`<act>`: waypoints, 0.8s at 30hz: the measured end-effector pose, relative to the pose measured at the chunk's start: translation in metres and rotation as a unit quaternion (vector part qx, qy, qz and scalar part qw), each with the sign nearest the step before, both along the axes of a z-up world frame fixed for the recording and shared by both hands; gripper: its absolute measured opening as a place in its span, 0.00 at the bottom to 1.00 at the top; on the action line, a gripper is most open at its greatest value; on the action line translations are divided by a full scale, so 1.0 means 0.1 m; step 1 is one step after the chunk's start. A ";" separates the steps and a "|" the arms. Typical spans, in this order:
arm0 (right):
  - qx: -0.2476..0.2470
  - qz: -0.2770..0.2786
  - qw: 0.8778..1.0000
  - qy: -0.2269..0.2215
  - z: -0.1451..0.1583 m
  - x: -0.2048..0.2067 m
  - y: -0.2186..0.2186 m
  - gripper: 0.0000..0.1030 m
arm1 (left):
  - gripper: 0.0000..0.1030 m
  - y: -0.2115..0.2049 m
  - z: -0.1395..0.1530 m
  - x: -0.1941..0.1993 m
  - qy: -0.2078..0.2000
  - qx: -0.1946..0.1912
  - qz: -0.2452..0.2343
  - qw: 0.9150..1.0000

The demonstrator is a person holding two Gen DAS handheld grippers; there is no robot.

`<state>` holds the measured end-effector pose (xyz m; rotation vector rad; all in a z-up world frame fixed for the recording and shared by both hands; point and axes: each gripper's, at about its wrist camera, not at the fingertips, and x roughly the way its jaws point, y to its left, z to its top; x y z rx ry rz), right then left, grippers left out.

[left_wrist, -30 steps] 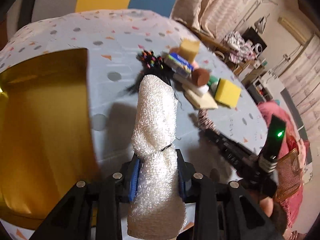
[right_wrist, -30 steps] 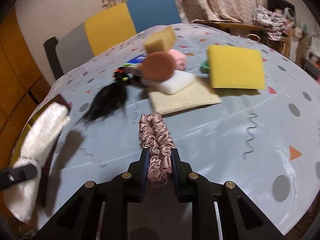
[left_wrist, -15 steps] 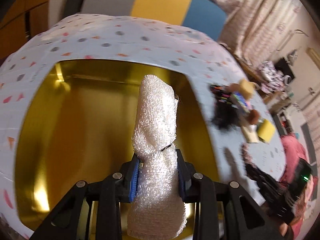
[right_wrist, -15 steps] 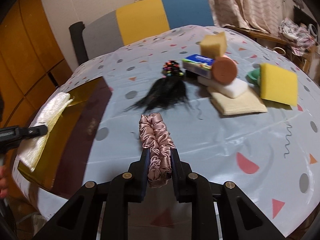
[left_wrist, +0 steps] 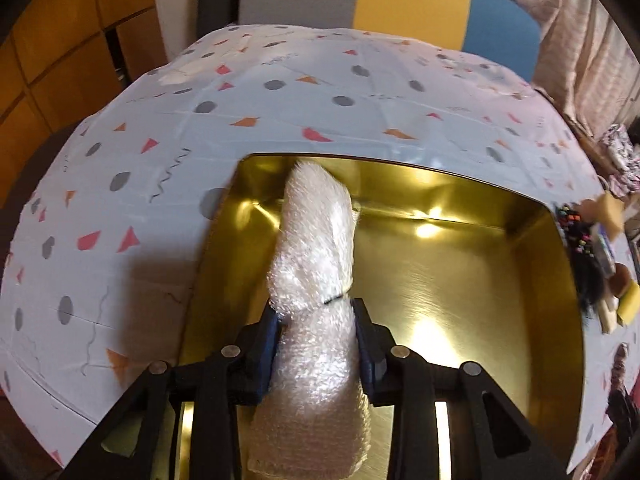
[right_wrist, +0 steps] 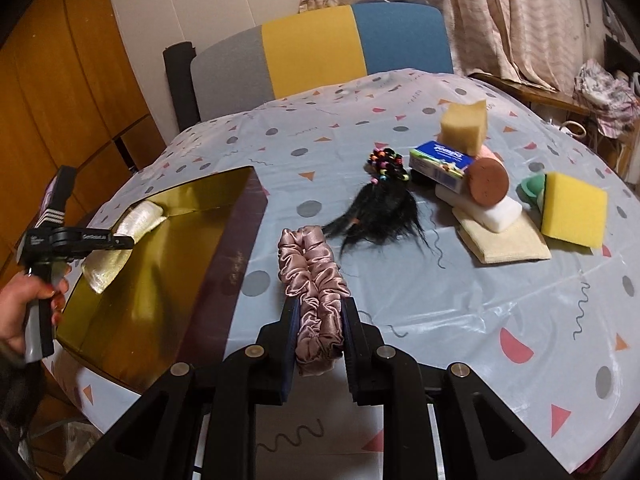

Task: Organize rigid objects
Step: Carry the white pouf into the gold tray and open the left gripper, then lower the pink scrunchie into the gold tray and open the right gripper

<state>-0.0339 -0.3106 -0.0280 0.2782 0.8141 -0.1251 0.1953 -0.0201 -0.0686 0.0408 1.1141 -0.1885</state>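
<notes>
My left gripper hangs over the open gold box with a white fluffy roll between its blue pads. The jaws are opening, though the pads still touch the roll. The roll's far tip reaches toward the box's back left corner. From the right wrist view, the left gripper and the white roll sit above the gold box at the left. My right gripper is shut on a pink satin scrunchie, held above the patterned tablecloth.
On the cloth to the right lie a black hairpiece with coloured beads, a blue carton, a brown disc, a white block, a beige mat and two yellow sponges. A chair stands behind. A hand holds the left gripper.
My left gripper carried the white roll from the middle of the table to above the gold box. The right gripper drew back and up with the scrunchie still in it.
</notes>
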 end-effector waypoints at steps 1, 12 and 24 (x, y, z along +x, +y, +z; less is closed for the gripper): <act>0.000 0.001 1.000 0.000 0.00 0.00 0.01 0.20 | 0.37 0.02 0.01 0.01 0.000 -0.003 0.003 1.000; 0.019 0.040 0.999 -0.017 0.17 0.15 0.27 0.20 | 0.46 0.39 0.47 -0.29 -0.075 -0.071 0.051 0.993; 0.074 0.150 0.986 0.009 0.25 0.82 1.05 0.20 | 0.46 0.47 0.35 -1.02 -0.062 -0.145 0.062 0.986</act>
